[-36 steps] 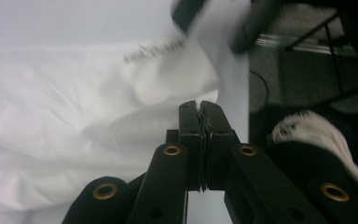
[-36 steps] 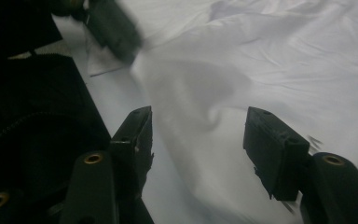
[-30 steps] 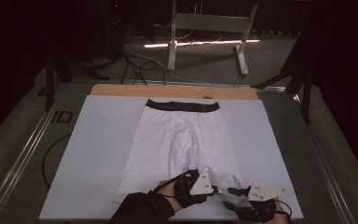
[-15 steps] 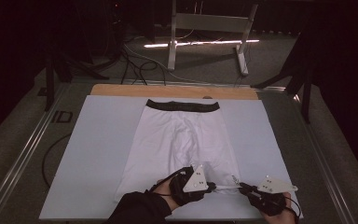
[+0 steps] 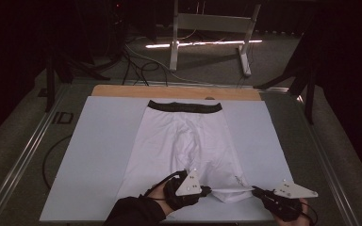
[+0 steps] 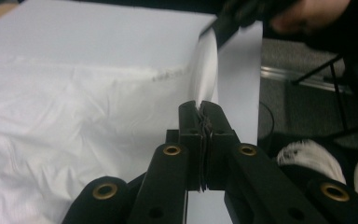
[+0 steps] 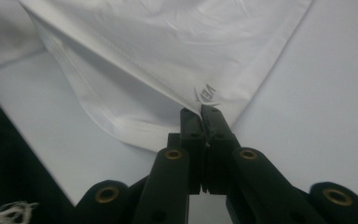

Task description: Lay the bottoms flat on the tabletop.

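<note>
White shorts with a black waistband lie flat on a white sheet, waistband at the far end. My left gripper is shut on the near hem of the right leg, and my right gripper is shut on the same hem farther right. The hem is stretched taut between them just above the sheet. In the left gripper view the cloth runs from my shut jaws up to the other gripper. In the right gripper view my jaws pinch the hem corner beside a small grey logo.
The white sheet covers a table with a wooden strip at the far edge and metal rails along the sides. Cables and a table frame stand on the floor beyond.
My right gripper has moved right, away from the left one, drawing the hem out straight between them. The left gripper has shifted slightly right.
</note>
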Demonstrator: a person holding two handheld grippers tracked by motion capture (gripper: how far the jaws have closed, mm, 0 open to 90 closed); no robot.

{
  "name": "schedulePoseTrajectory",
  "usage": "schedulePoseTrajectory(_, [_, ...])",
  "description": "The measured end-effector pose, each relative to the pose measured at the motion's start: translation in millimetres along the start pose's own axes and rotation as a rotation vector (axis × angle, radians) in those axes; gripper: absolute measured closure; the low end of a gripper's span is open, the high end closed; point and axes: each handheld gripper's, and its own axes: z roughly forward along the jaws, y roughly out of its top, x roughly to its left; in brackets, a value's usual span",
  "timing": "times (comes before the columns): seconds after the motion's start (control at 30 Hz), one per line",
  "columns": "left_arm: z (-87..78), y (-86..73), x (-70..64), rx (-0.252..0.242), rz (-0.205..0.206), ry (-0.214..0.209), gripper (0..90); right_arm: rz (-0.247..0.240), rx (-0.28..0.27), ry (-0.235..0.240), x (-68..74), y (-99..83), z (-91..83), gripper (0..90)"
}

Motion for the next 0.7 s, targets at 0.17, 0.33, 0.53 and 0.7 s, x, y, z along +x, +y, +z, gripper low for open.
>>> schedulePoseTrajectory(0.17, [-1.0,-15.6,-1.5,0.01,-0.019,-0.015,89.4,-0.002,0.004,0.02,1.1,-1.7,-4.5,88.6])
schedulePoseTrajectory(0.33, [5.9,-25.9,-4.3,0.035,-0.023,-0.035,89.2,-0.015,0.031,0.032,3.2,-7.0,-3.7,88.6])
schedulePoseTrajectory(0.53, [12.5,-31.3,-6.7,0.06,-0.015,-0.047,89.2,-0.023,0.073,0.034,2.3,-18.4,-3.7,88.6])
schedulePoseTrajectory(0.7, [25.0,-42.9,-10.3,0.119,-0.005,-0.081,89.0,0.0,0.082,0.085,-0.8,-32.4,-4.0,88.6])
